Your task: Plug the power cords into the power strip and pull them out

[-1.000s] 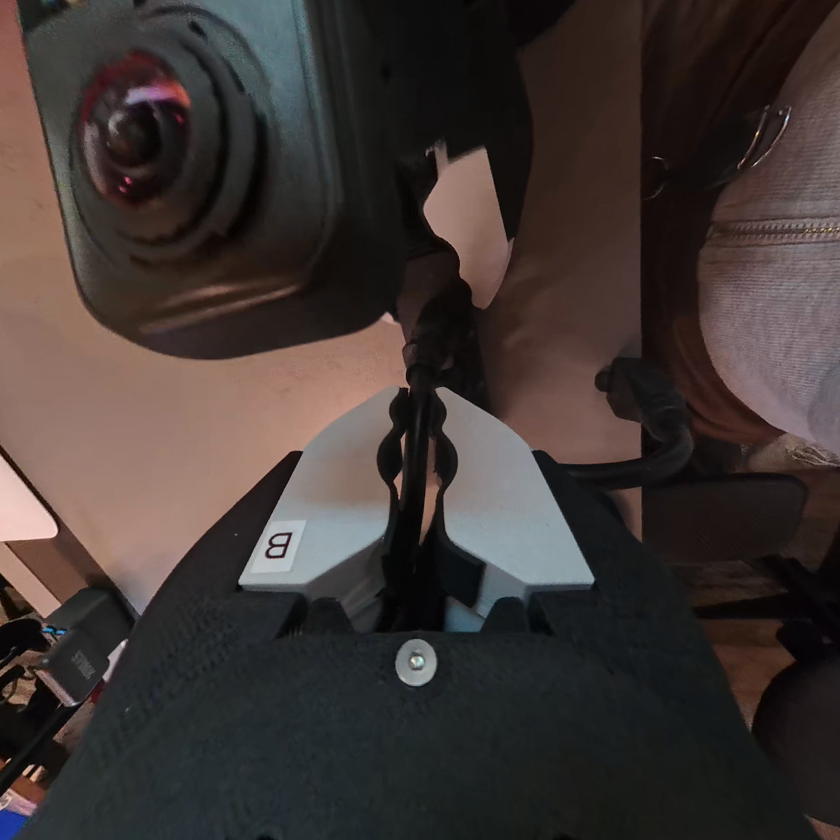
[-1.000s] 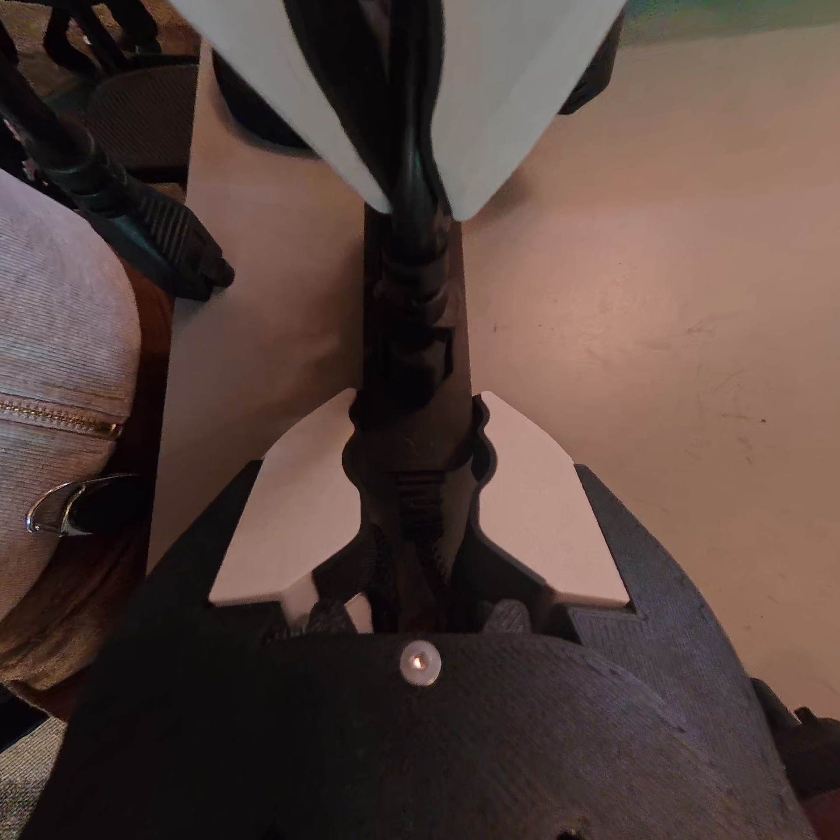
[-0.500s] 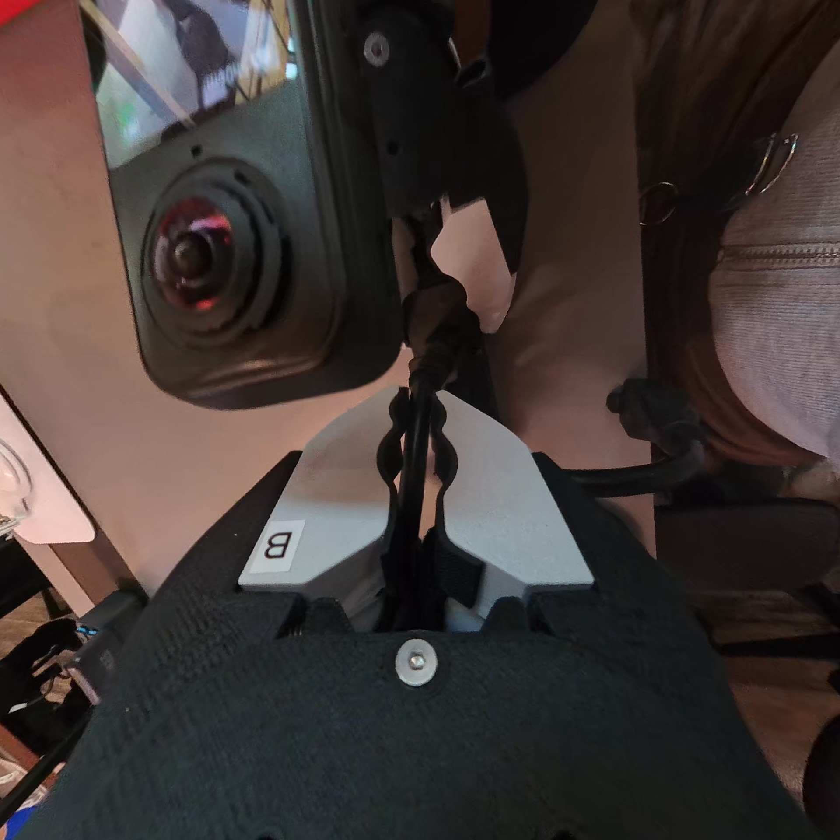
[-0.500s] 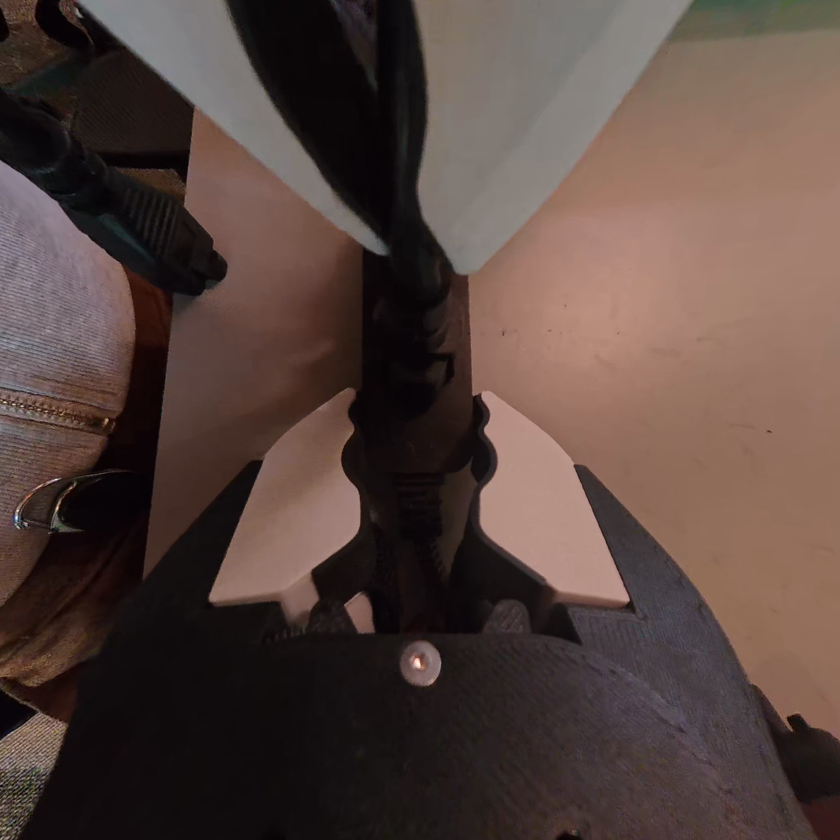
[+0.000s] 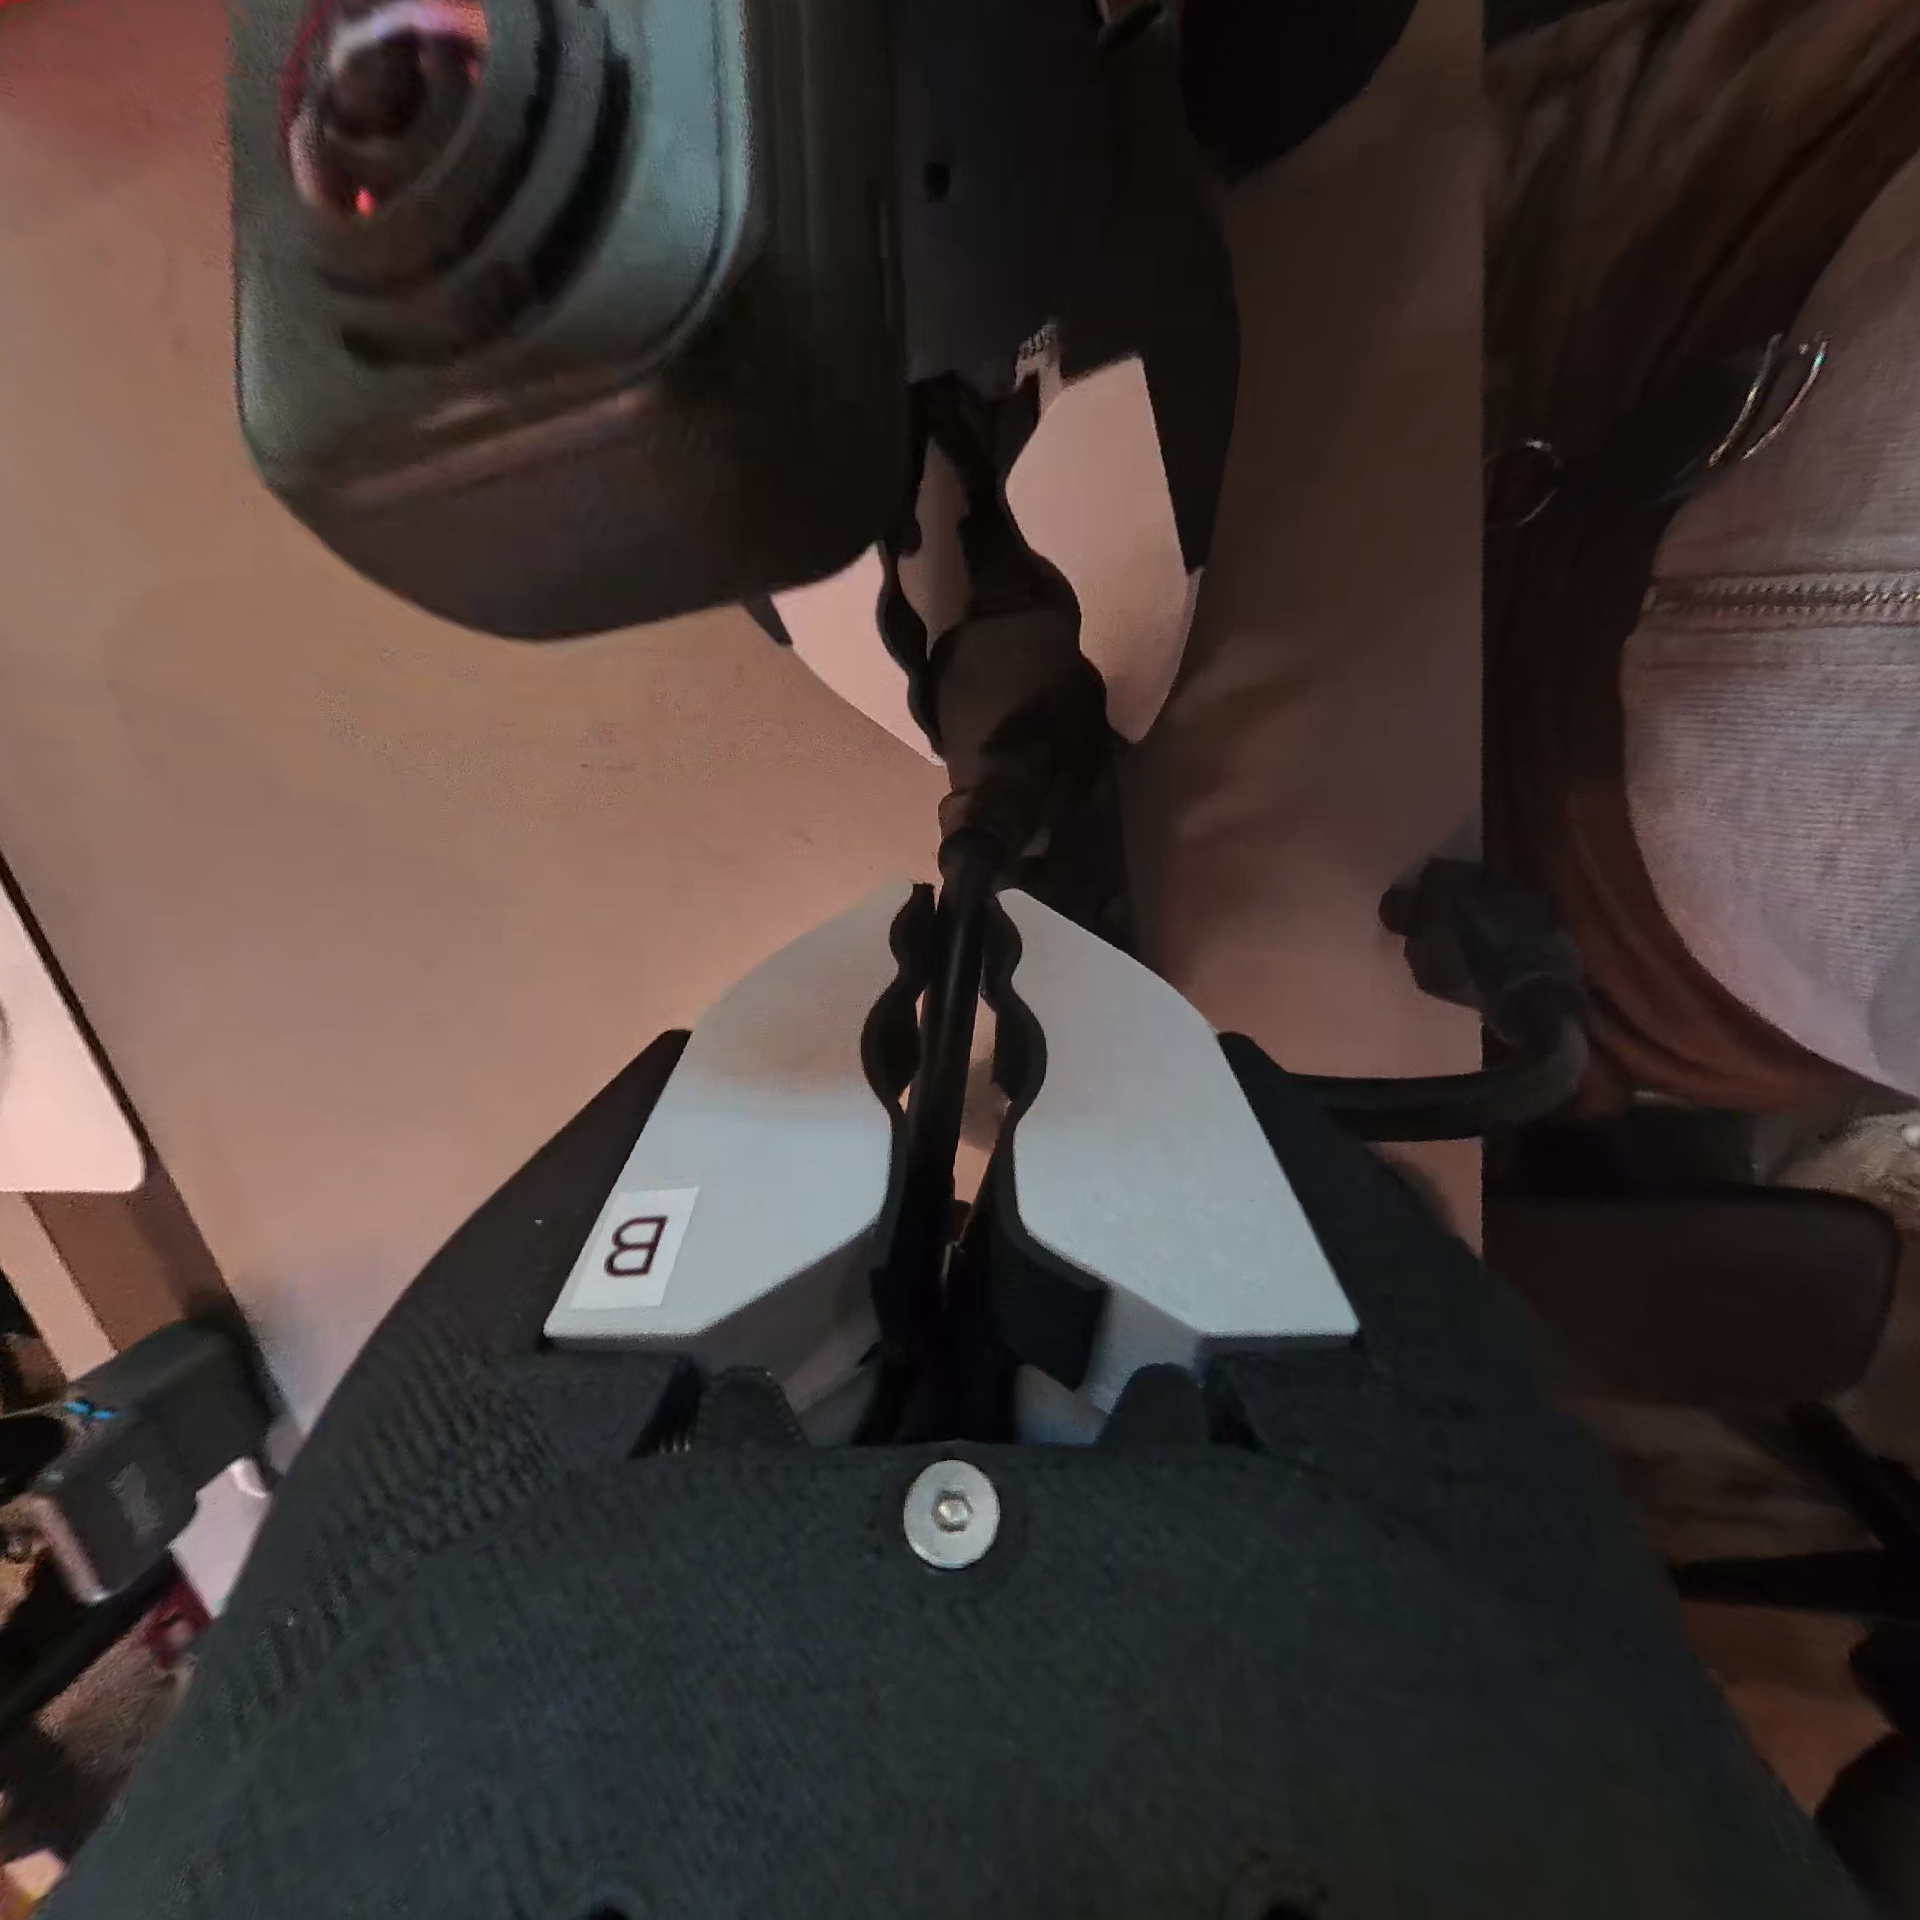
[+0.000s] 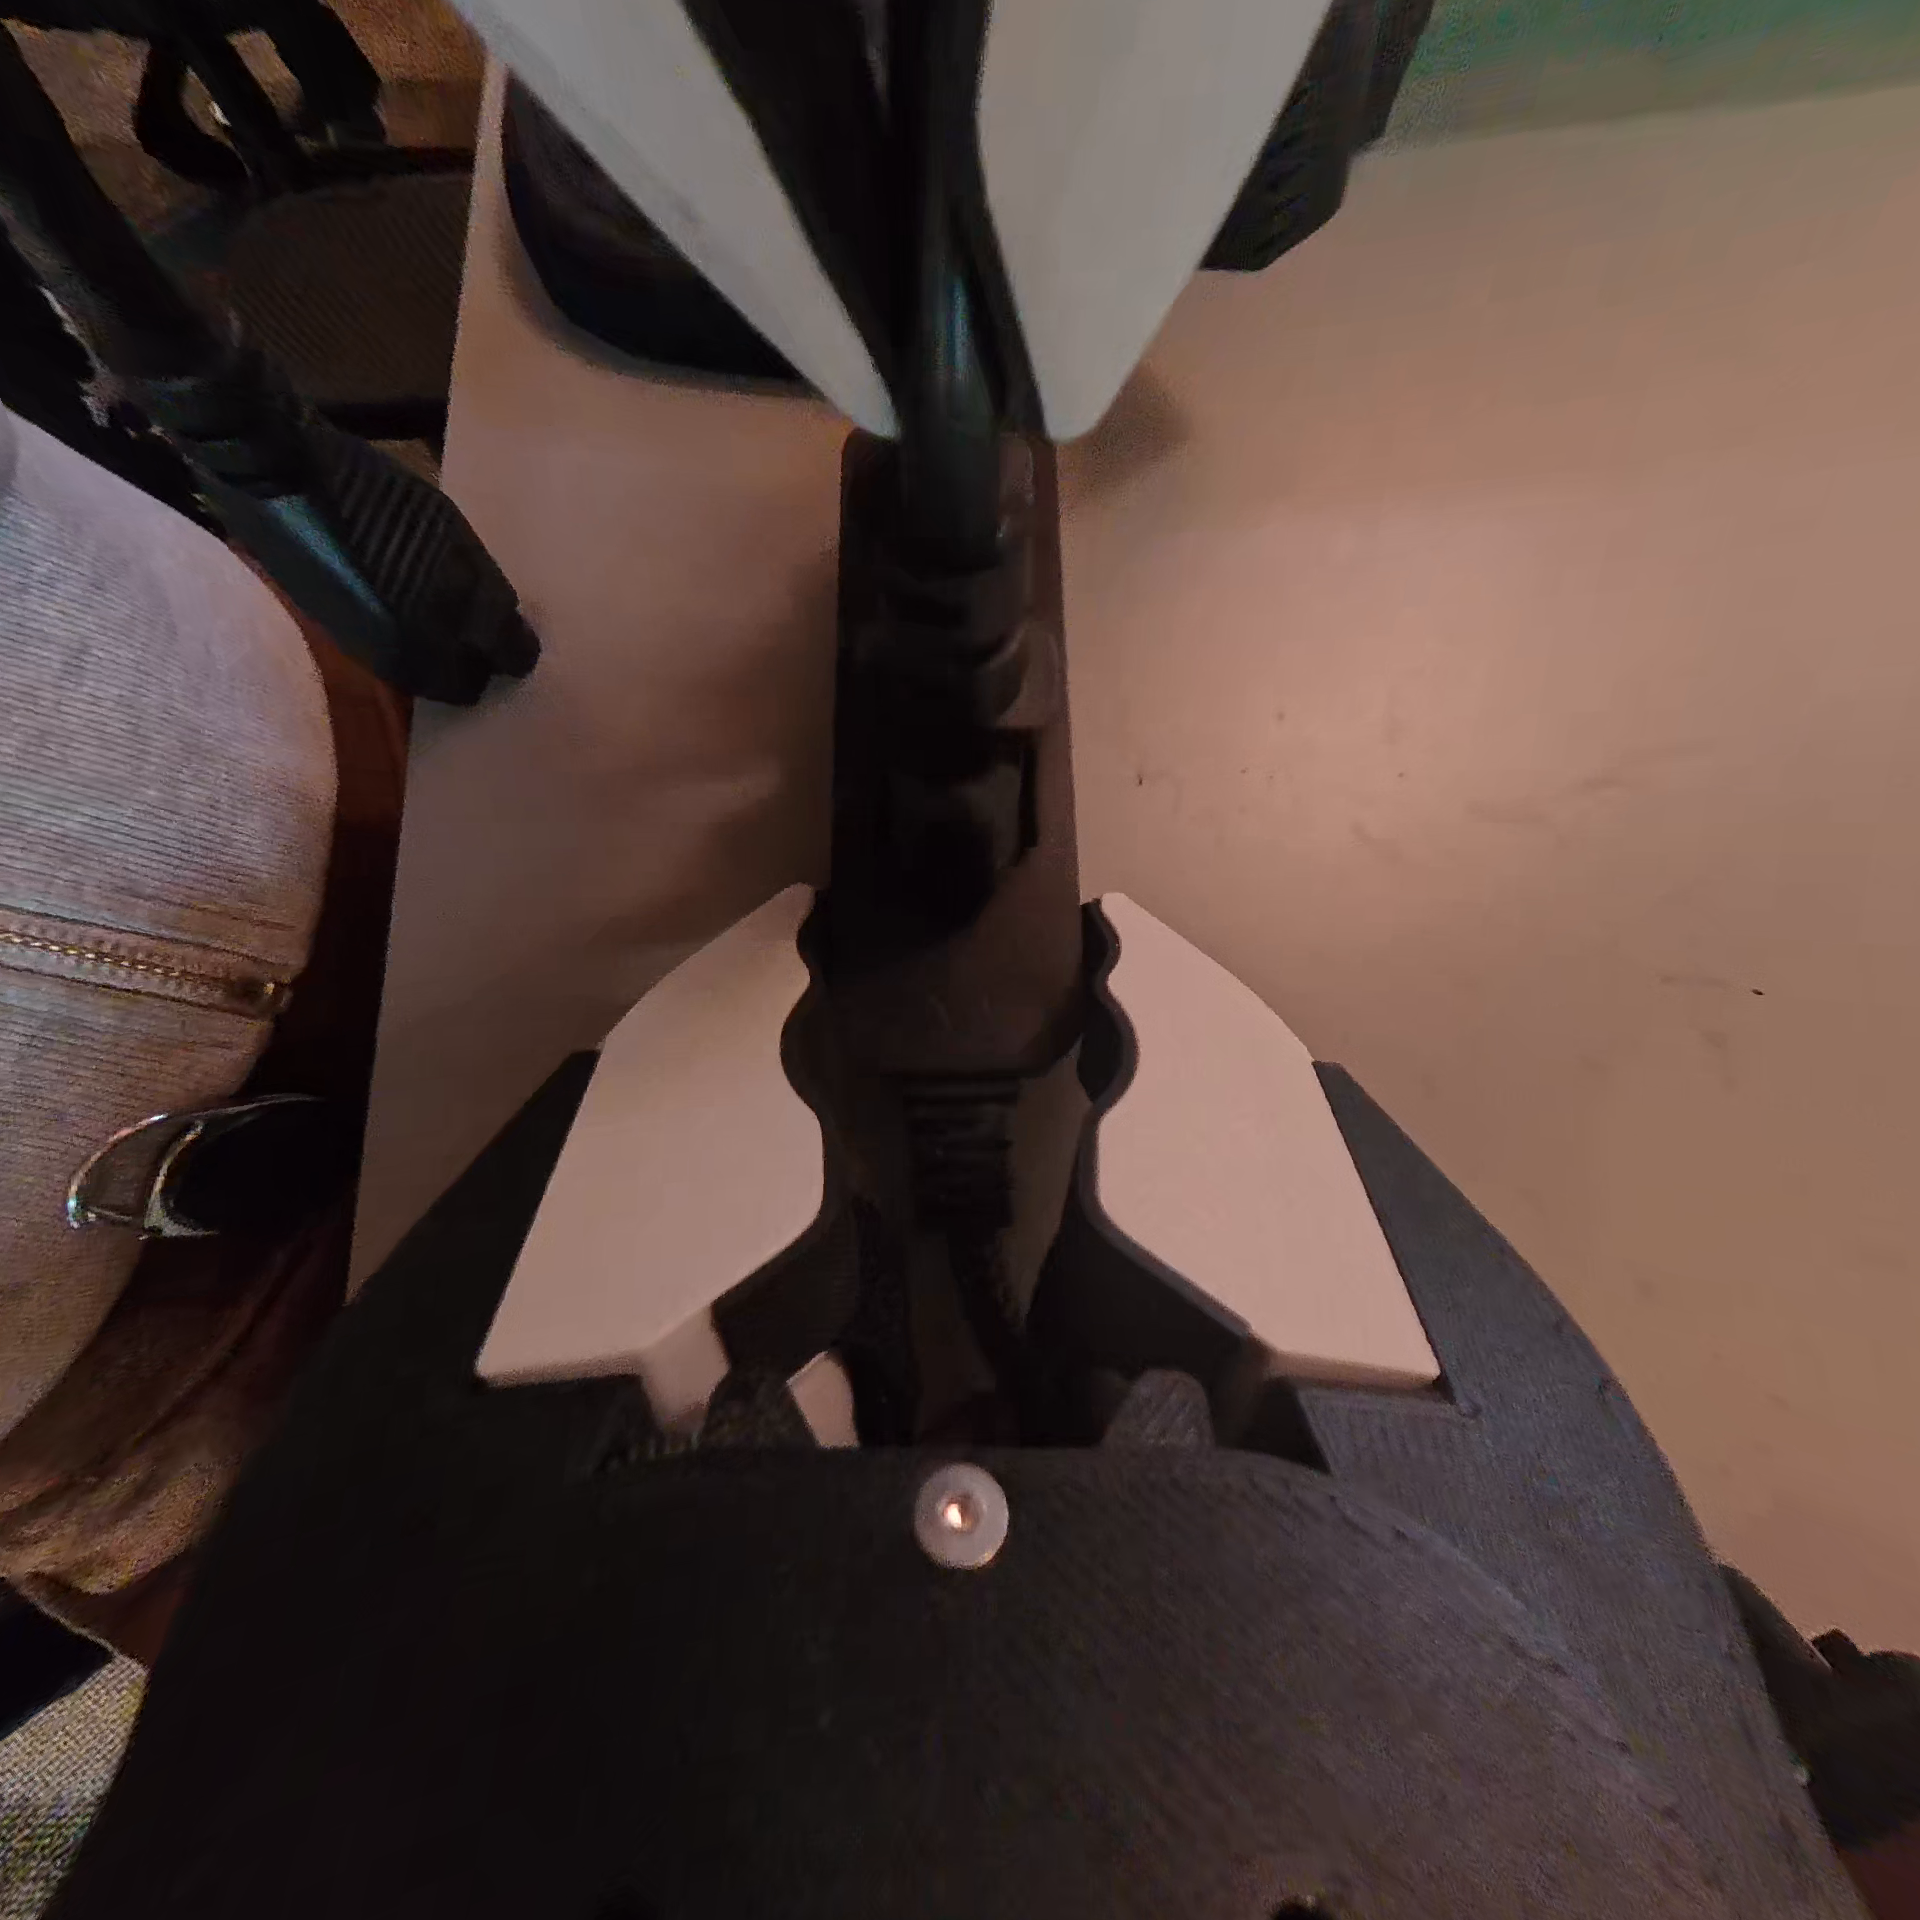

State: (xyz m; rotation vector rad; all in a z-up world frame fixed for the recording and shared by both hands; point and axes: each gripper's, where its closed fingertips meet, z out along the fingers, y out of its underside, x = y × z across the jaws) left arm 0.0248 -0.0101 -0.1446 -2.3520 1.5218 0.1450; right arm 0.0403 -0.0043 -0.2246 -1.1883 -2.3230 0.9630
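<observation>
Two grippers faced each other over the table. The left gripper stayed clamped on the black power cord; the right gripper gripped its plug. Between frames they drew closer, then apart, suggesting extraction underway.

Setting: office-like workroom, seen at desk level.
Desk: pale, scuffed tabletop fills the middle.
Seating: dark mesh chair stands at the desk's right edge.
Clutter: cables and small electronic gear crowd the near left.
</observation>
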